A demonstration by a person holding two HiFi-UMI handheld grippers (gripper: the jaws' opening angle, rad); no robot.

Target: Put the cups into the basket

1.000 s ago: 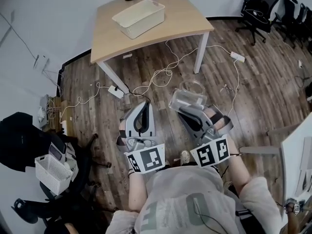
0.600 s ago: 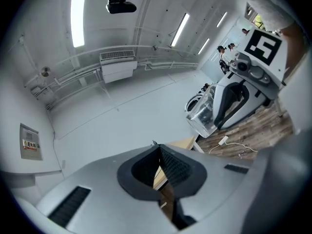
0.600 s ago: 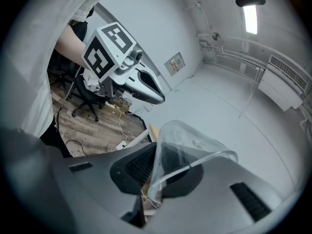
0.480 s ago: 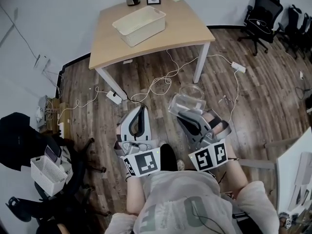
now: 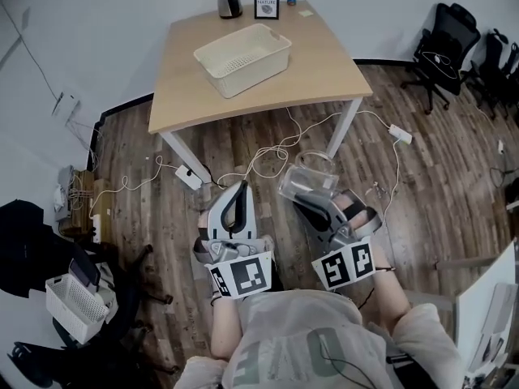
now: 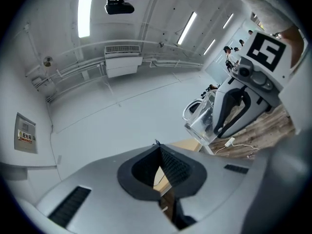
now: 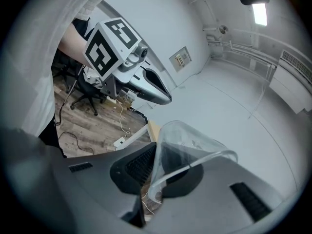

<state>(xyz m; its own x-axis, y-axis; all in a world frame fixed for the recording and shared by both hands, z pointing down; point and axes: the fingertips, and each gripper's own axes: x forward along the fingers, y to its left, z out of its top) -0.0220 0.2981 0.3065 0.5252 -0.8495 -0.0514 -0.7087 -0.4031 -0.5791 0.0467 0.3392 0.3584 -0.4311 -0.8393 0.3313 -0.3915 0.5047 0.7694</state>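
Clear cup [image 7: 195, 145] wall sat clamped between your right tongs [image 7: 151, 179], plain only in the right gripper view. Only the head view showed the basket [image 5: 243, 59] on the tabletop [image 5: 324, 63], well apart from the cup. You held both tongs forward over the floor [image 5: 438, 185], your left tongs [image 5: 241, 186] together and empty.

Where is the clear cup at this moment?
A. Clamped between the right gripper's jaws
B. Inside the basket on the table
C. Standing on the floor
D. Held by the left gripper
A: in the right gripper view, the right gripper has its jaws closed on the wall of the clear cup, away from the basket on the table.
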